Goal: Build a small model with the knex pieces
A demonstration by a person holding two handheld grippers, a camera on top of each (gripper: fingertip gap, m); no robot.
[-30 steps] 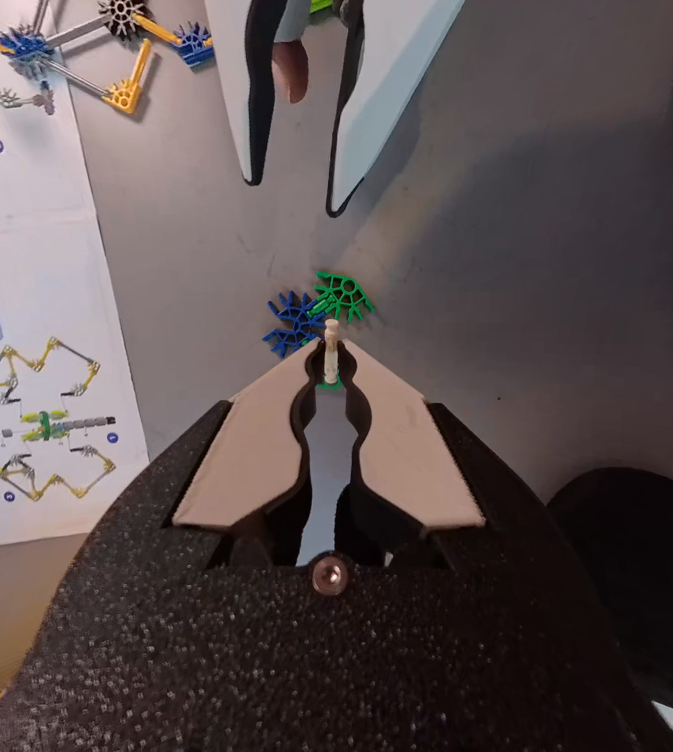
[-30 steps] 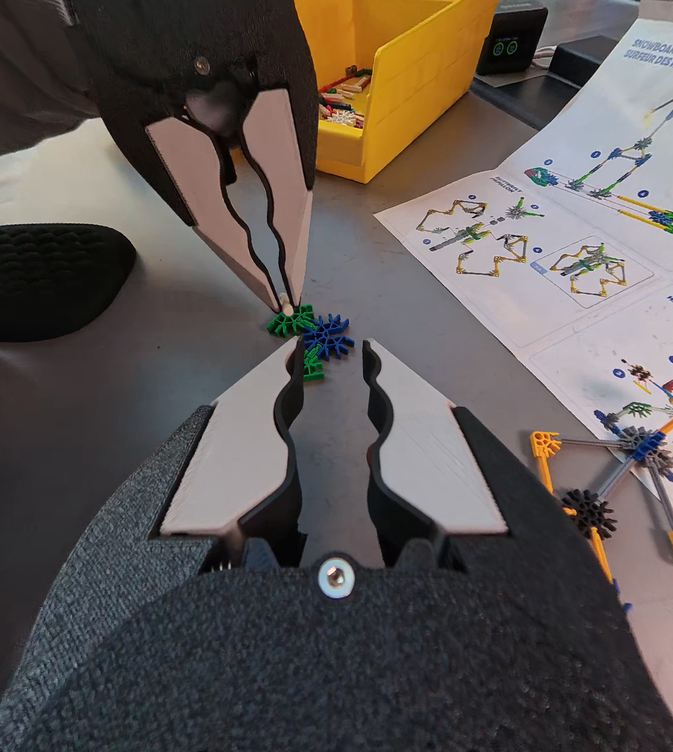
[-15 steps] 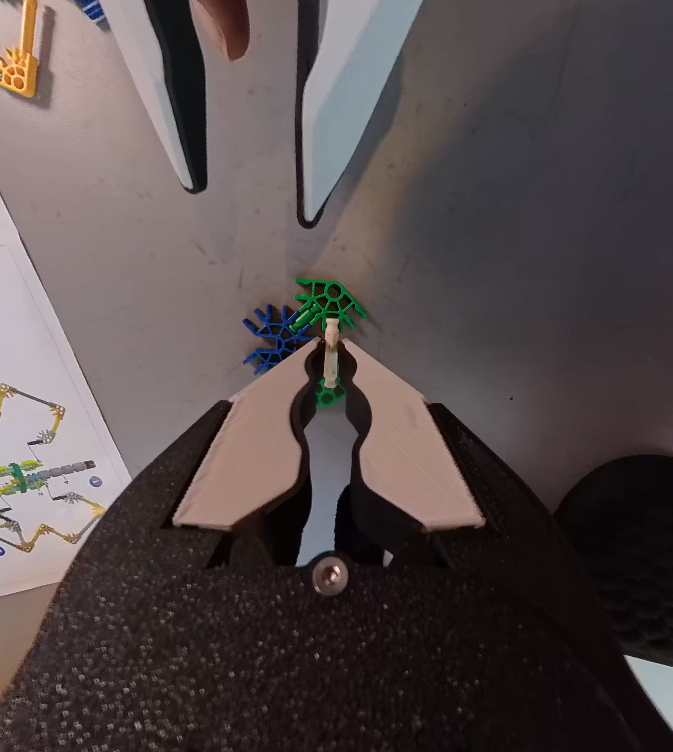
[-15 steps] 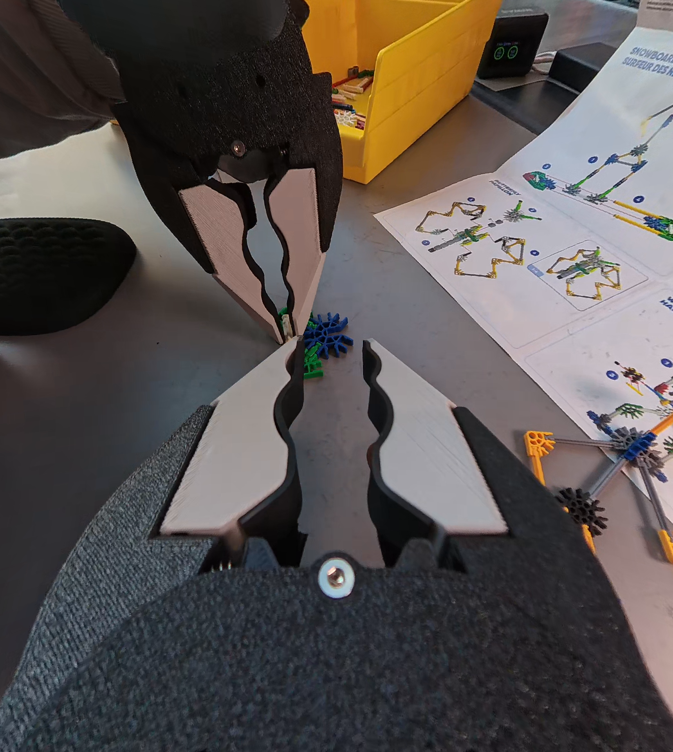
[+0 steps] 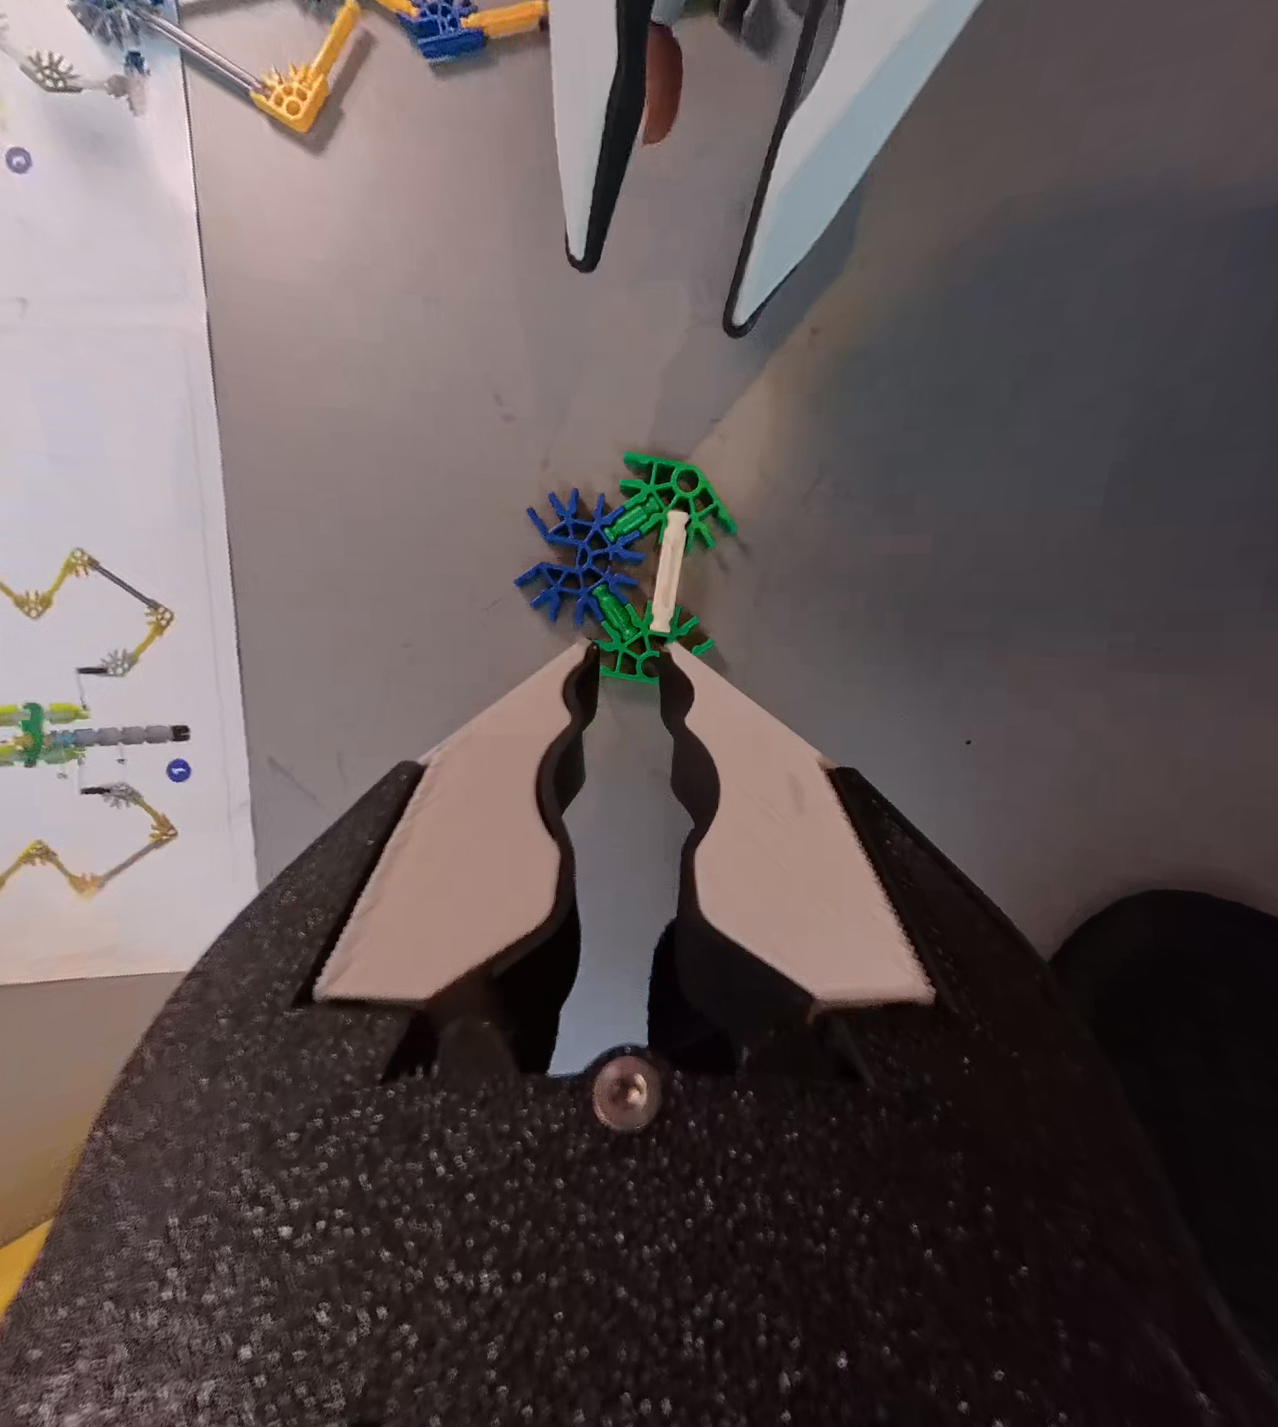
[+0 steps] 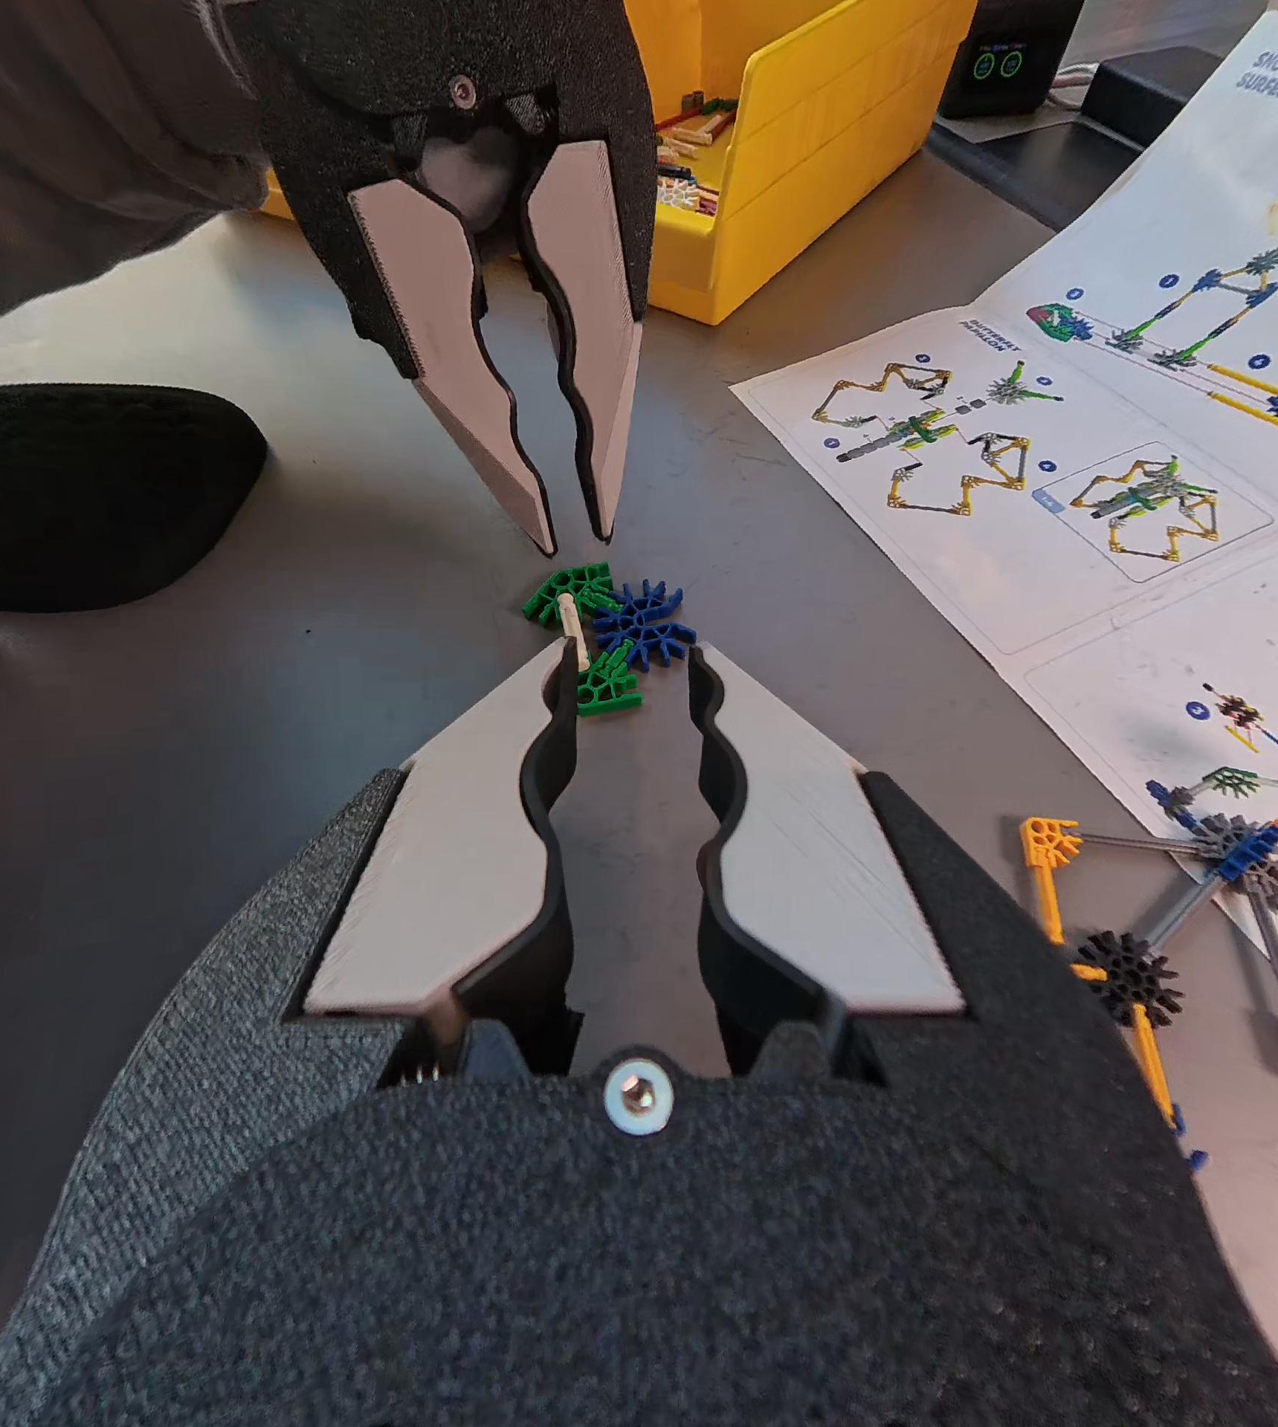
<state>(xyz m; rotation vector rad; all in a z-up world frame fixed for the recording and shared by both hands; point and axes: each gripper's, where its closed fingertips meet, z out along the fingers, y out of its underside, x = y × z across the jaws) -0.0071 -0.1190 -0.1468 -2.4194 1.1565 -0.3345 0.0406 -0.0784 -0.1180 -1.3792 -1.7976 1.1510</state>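
- Two grippers face each other over a small cluster of toy parts on our grey table (image 6: 813,618).
- Our left gripper (image 5: 628,655) has its jaws parted and holds nothing; its tips sit just beside the nearer green connector (image 5: 632,652).
- Our right gripper (image 6: 629,652) is open too and empty, its left tip just beside the white rod (image 6: 572,621).
- That white rod (image 5: 668,575) lies across two green connectors, next to a blue snowflake connector (image 5: 577,567).
- Farther out we see an instruction sheet (image 6: 1083,463), a yellow bin (image 6: 798,139), a half-built model (image 6: 1199,888) and a black pad (image 6: 72,486).
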